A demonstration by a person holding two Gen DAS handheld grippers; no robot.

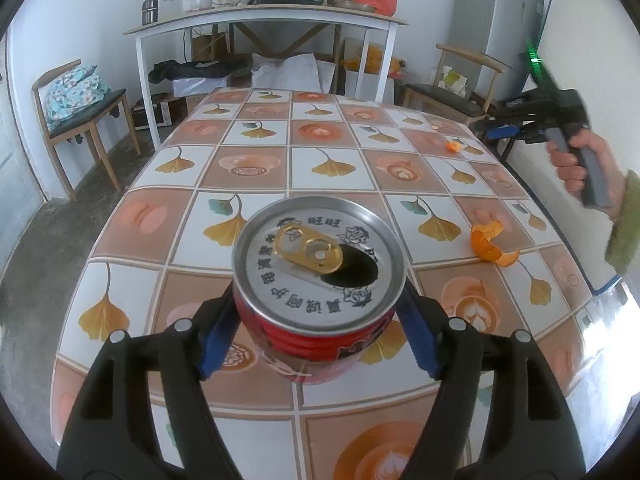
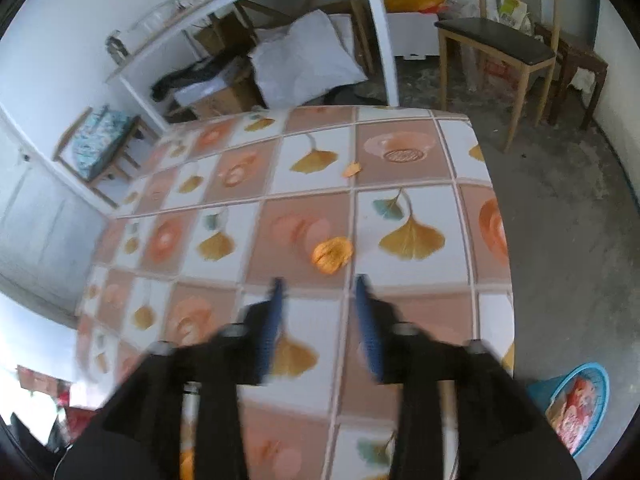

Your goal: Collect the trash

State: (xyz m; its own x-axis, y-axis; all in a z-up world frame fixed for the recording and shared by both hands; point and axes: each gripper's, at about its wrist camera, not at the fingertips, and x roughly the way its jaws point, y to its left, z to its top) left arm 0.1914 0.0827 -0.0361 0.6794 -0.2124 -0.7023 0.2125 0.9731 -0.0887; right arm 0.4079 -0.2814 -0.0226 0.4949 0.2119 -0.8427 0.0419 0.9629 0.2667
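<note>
While the left tongs bracket the opened can near the surface's near edge, their pads look close to its sides, yet I cannot tell whether they press on it. Peel lies by the right edge, with smaller bits toward the far right corner. Empty, the right tongs stand half-open above one peel; with the bin on the floor, most collecting seems left.
</note>
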